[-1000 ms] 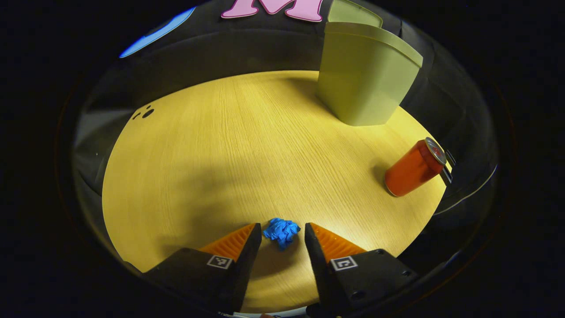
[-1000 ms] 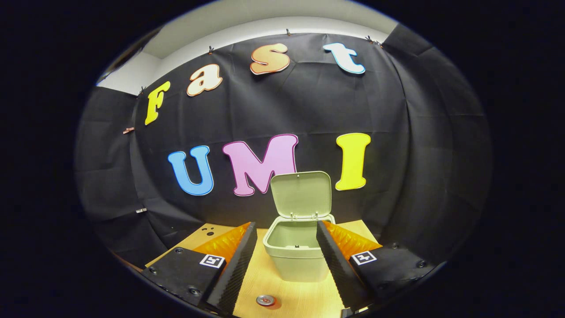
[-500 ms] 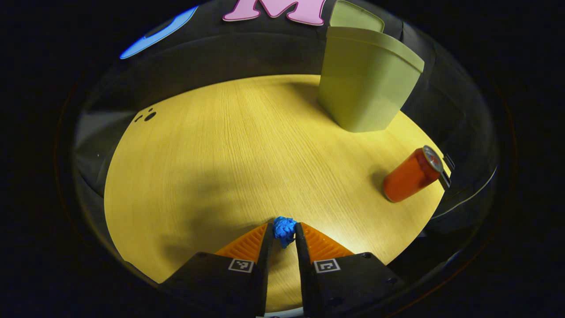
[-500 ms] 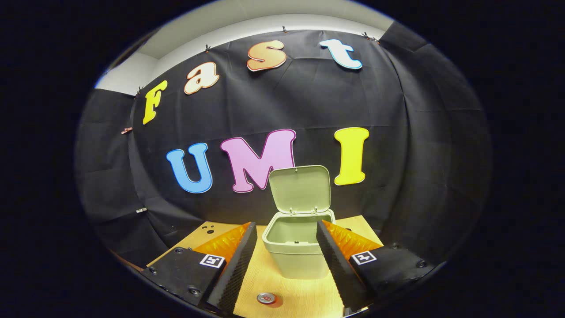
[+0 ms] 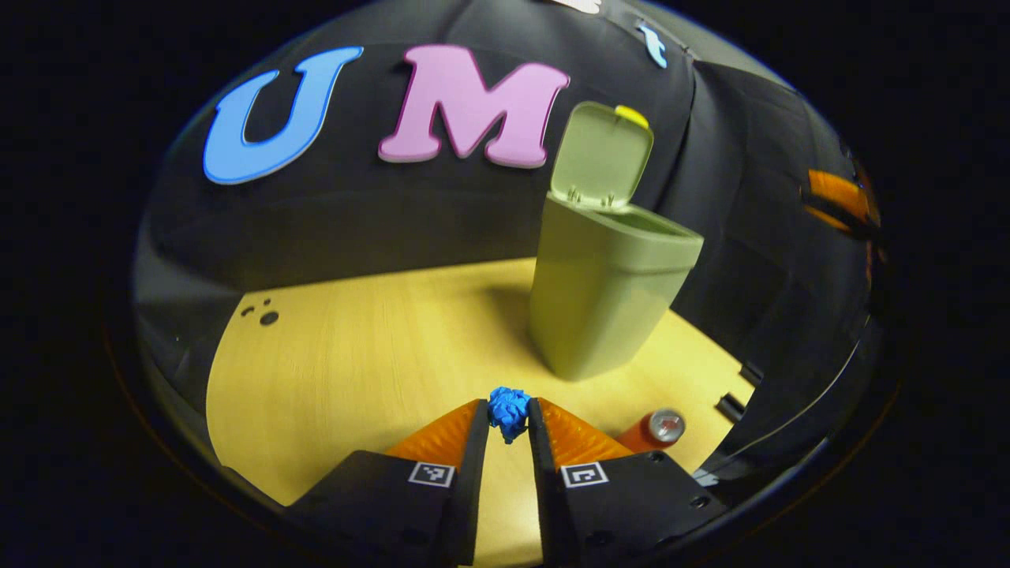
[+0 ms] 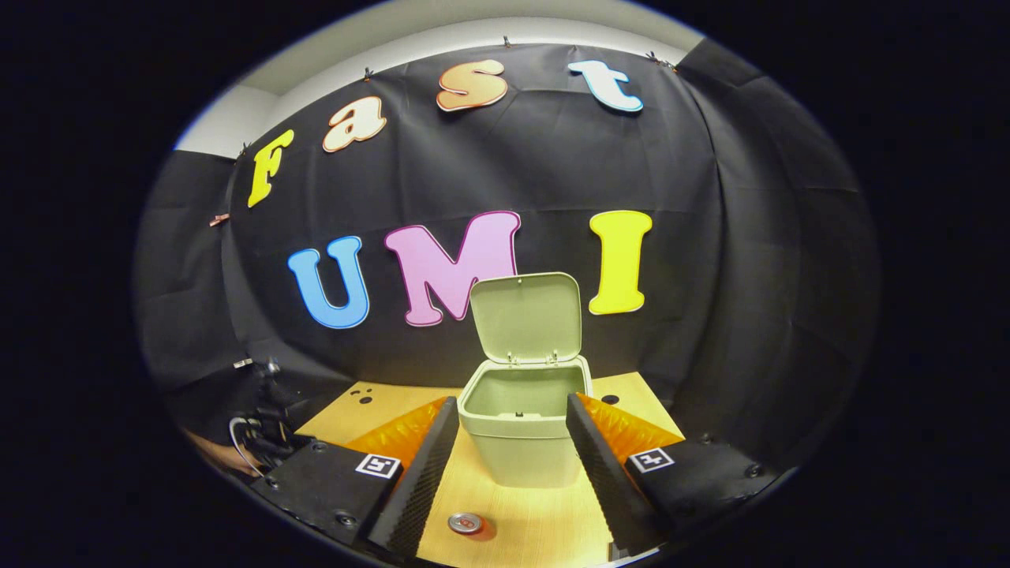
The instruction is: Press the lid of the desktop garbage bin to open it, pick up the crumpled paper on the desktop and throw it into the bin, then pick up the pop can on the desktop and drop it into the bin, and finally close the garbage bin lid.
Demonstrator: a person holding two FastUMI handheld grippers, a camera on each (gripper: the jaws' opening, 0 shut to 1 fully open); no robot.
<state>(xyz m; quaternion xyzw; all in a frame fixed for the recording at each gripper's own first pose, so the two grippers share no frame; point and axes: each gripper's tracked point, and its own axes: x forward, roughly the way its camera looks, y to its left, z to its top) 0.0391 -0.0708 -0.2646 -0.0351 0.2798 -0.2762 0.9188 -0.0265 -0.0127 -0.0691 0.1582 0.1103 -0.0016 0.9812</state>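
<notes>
Between left gripper (image 5: 509,414) fingers: blue crumpled paper (image 5: 509,409), clamped, above worktop (image 5: 355,355). Right gripper (image 6: 509,426) fingers apart, facing green bin (image 6: 521,430) w/ lid (image 6: 527,317) up; pop can (image 6: 465,523) upright below.

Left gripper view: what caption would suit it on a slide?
Fingers pinch a blue paper ball above the table, with the open green bin ahead.

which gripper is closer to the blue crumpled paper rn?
Left. The left gripper is shut on the crumpled paper, lifted above the table. The right gripper is open, empty, facing the open bin.
</notes>
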